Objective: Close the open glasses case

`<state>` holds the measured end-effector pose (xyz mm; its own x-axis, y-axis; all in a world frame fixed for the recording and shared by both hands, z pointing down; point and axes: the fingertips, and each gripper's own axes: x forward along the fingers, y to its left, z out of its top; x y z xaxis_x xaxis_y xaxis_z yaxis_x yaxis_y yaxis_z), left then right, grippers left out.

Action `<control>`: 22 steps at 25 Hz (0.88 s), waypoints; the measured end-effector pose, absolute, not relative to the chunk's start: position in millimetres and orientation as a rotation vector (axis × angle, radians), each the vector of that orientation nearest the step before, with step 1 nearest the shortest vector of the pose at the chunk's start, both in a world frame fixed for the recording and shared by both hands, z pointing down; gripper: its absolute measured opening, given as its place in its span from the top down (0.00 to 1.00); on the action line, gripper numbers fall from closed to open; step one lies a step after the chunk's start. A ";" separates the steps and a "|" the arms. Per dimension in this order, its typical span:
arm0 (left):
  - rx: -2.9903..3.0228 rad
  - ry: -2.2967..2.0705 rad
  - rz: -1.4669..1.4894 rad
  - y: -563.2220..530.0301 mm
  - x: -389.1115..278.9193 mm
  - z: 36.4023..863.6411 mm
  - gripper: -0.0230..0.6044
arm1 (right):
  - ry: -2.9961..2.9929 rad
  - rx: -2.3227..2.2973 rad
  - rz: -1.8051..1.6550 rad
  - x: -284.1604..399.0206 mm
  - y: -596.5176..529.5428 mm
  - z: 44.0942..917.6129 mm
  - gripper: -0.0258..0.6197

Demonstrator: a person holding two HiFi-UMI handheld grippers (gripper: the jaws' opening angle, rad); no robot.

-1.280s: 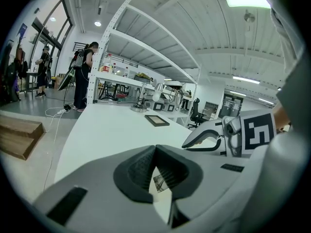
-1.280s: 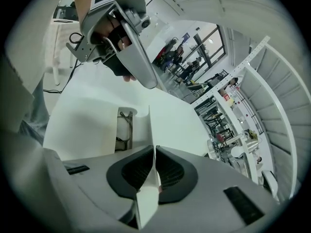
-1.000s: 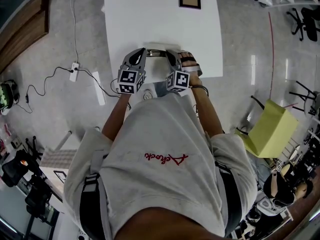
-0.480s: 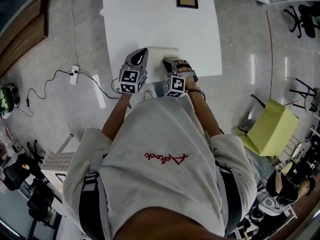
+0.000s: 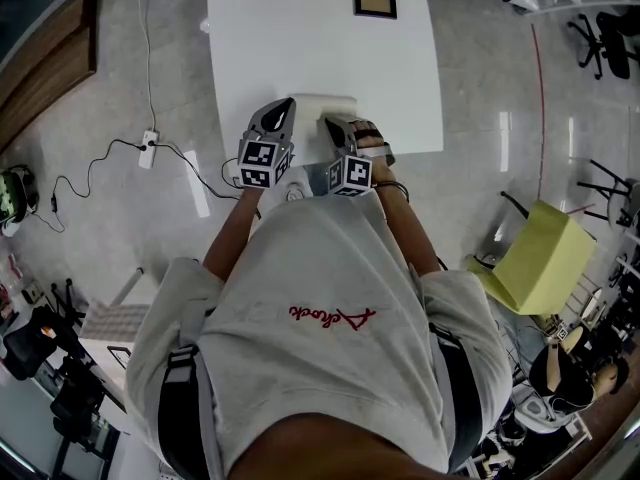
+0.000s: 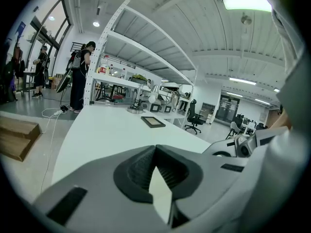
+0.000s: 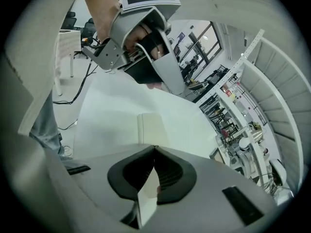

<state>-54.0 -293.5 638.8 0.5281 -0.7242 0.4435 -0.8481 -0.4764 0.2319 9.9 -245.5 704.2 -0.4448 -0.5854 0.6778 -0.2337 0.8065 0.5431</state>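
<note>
Your glasses case [image 5: 322, 106], upper centre of the head view at the table's [image 5: 300, 28] near edge, already looks closed, so little seems left: the jaws of your left gripper [image 6: 155, 147] are pressed together empty, and those of your right gripper [image 7: 154, 147] have just been closing on nothing.

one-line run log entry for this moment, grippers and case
left gripper: shut, empty | right gripper: just closed, shut, empty | glasses case: looks closed, on white table just ahead of right gripper

Smooth matt table [image 5: 300, 28], smooth glasses case [image 5: 325, 104], glossy polished floor [image 5: 480, 88]
</note>
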 end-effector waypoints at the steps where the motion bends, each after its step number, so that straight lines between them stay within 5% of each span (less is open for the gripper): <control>1: 2.349 -1.286 0.402 -292.7 -54.1 639.6 0.93 | -2.039 0.618 -0.463 9.7 -246.7 702.4 0.95; 6: 2.344 -1.291 0.404 -291.6 -53.2 641.3 0.93 | -2.154 0.826 -0.269 14.7 -259.6 681.4 0.95; 14: 2.344 -1.297 0.394 -292.8 -52.2 639.2 0.93 | -2.392 1.482 0.630 50.5 -303.9 636.6 0.95; 22: 2.359 -1.308 0.375 -290.9 -49.2 632.1 0.93 | -2.373 1.542 0.594 63.1 -303.9 629.3 0.96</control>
